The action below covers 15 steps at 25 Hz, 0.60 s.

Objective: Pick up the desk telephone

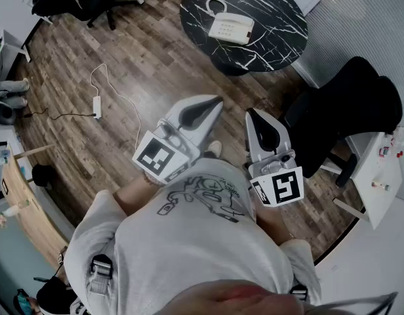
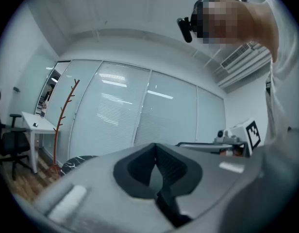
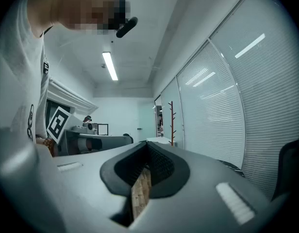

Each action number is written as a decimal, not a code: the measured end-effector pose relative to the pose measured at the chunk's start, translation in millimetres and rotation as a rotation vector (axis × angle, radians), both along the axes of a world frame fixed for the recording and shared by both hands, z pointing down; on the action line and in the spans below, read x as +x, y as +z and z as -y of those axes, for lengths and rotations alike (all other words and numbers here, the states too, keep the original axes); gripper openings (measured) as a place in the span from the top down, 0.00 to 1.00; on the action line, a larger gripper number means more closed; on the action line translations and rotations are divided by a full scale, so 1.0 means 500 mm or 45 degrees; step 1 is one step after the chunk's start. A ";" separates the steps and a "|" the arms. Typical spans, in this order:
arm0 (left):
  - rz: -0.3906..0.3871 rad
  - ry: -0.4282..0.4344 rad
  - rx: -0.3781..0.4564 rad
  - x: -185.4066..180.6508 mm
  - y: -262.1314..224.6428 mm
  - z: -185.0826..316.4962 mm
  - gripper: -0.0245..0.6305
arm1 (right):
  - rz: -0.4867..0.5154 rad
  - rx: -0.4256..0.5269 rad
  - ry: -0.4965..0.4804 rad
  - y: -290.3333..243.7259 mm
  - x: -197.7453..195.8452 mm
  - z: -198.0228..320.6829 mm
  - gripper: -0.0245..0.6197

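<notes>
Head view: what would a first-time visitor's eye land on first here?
Two grey handheld tools with square-marker cubes, the left gripper and the right gripper, point forward at the centre, both shut and empty. Beyond them, at the top of the view, a white desk telephone sits on a round black marble-patterned table.

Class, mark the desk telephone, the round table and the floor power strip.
desk telephone (image 1: pixel 231 27), head view, its white body.
round table (image 1: pixel 281 18), head view, bare marble top.
power strip (image 1: pixel 97 106), head view, white casing.
</notes>
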State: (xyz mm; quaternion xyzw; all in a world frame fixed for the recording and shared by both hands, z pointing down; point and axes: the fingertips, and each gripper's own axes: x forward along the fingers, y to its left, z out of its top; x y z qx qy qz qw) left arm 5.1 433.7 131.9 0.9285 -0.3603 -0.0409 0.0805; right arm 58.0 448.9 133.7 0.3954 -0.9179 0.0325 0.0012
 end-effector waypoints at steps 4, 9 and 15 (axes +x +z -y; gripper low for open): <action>0.000 0.016 0.001 0.027 0.003 0.006 0.96 | 0.007 -0.003 0.002 0.006 0.016 0.003 0.95; 0.005 0.023 -0.017 0.066 0.017 0.020 0.96 | 0.011 -0.010 0.006 0.017 0.050 0.016 0.95; 0.004 0.013 -0.041 0.107 0.043 0.041 0.96 | 0.024 -0.031 -0.011 0.045 0.082 0.035 0.95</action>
